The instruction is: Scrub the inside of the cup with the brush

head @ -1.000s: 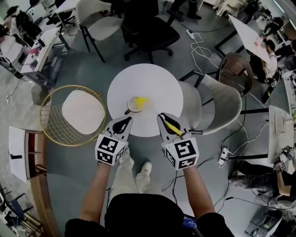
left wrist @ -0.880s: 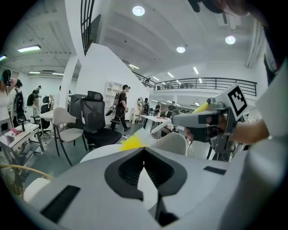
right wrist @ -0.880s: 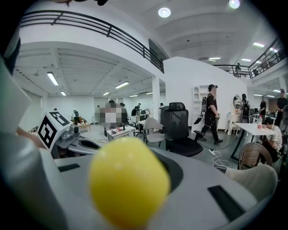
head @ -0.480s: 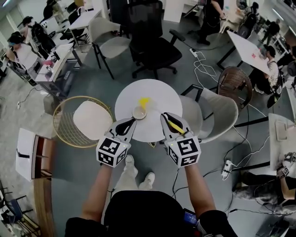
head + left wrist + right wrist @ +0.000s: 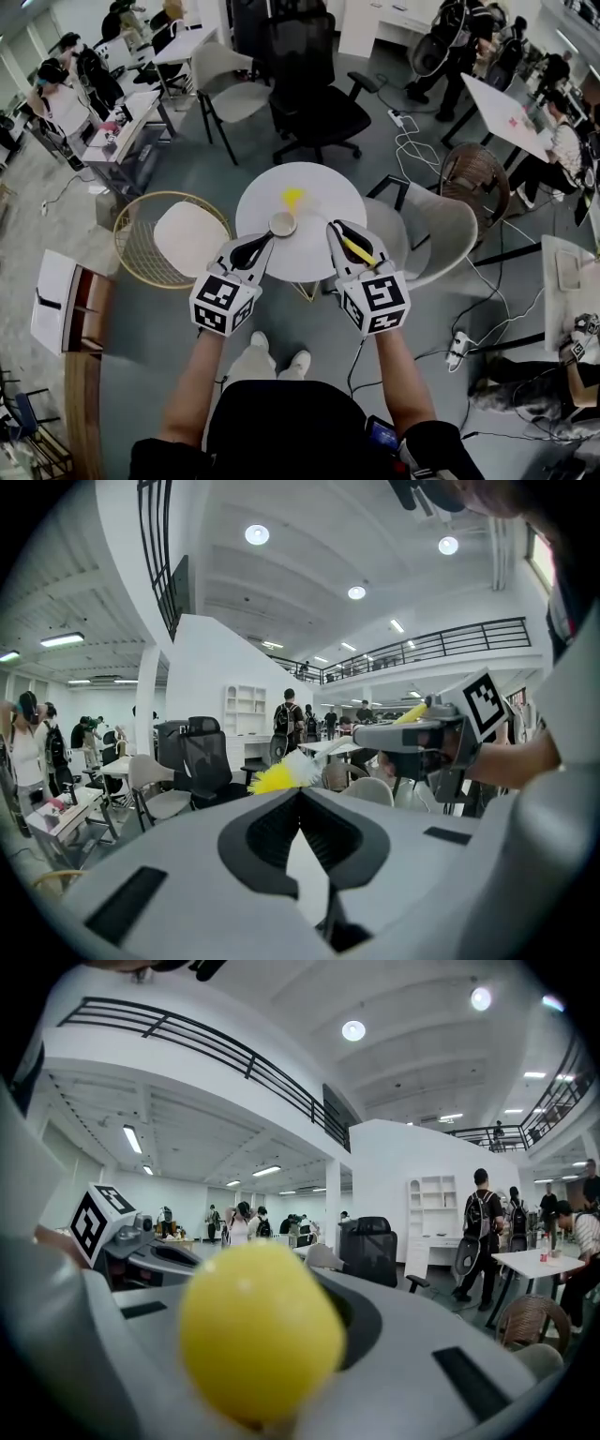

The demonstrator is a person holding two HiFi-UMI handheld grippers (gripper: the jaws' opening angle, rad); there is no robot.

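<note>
Person stands over a small round white desk (image 5: 319,187), one gripper in each hand, both reaching toward its near edge.

Left gripper (image 5: 269,243): clenched, jaws together. Its tips sit right at the near side of the cup (image 5: 282,223). Whether they pinch the cup's handle is hard to judge from overhead, and the left gripper view shows only a thin dark sliver low in the seam between the jaws.

Right gripper (image 5: 332,229): grasping the brush (image 5: 354,251) by its yellow handle. In the right gripper view the rounded yellow handle end fills the space between the jaws, close to the lens and out of focus.

Cup: on the near part of the desk, between the two grippers, mouth up.

Bristles (image 5: 293,197): yellow and white, seen just beyond the cup's far rim in the head view, apparently above the desk rather than inside the cup. The left gripper view shows the same tuft held out level ahead of the right gripper.

Around the desk: black office chair (image 5: 314,103) behind, wire-frame chair (image 5: 178,239) to the left, pale shell chair (image 5: 441,230) to the right.
</note>
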